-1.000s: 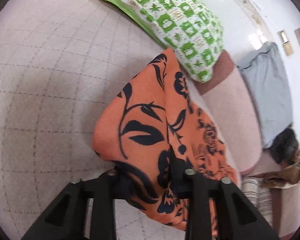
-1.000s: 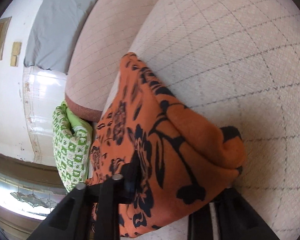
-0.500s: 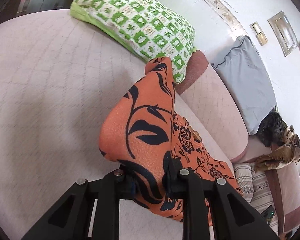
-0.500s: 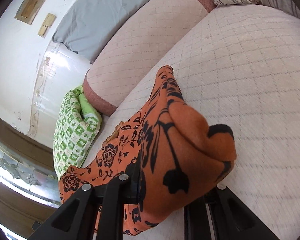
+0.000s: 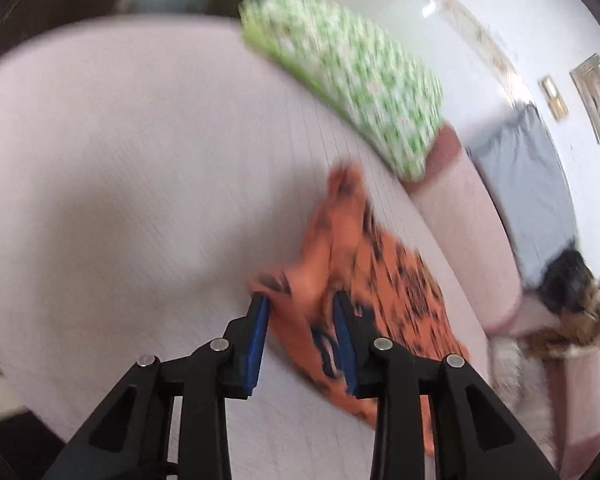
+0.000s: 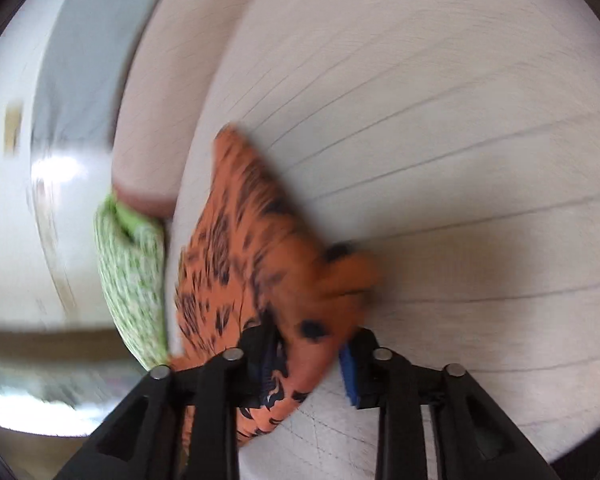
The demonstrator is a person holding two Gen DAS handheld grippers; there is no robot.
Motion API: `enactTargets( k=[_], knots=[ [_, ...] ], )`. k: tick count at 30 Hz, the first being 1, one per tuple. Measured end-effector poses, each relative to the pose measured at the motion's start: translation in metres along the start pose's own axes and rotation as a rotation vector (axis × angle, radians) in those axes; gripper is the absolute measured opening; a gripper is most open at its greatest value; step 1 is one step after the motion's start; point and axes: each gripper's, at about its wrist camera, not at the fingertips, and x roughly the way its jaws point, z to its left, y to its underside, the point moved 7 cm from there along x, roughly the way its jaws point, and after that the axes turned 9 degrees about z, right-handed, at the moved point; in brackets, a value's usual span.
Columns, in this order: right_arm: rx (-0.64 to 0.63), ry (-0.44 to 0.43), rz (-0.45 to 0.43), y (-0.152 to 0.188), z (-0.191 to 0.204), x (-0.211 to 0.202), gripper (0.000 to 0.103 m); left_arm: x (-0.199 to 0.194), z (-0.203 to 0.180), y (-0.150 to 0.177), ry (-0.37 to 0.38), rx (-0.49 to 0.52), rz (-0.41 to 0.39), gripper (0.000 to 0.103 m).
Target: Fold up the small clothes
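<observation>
An orange garment with a dark floral print lies bunched on the pale pink quilted sofa seat. Both views are motion-blurred. My left gripper has its jaws apart, with a fold of the garment lying between the blue pads. In the right wrist view the same garment lies on the seat. My right gripper also has its jaws apart, with the garment's near edge between them.
A green-and-white checked pillow lies at the back of the seat, also in the right wrist view. A grey cushion leans on the pink backrest. Dark and brown clothes lie at far right.
Both grippers have opened and let the garment drop onto the seat. Both have pulled back from it, and the views now swing fast.
</observation>
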Motion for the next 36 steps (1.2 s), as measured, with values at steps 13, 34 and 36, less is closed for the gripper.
enactTargets(
  k=[13, 34, 36],
  knots=[
    [-0.556, 0.156, -0.196, 0.031, 0.102, 0.015, 0.057, 0.078, -0.1, 0.032, -0.207, 0.563, 0.09, 0.07],
    [-0.686, 0.227, -0.036, 0.006, 0.169, 0.136, 0.06, 0.185, -0.123, -0.025, -0.457, 0.627, 0.207, 0.103],
    [-0.677, 0.298, 0.009, -0.009, 0.156, 0.16, 0.063, 0.187, -0.127, -0.024, -0.489, 0.663, 0.204, 0.103]
  ],
)
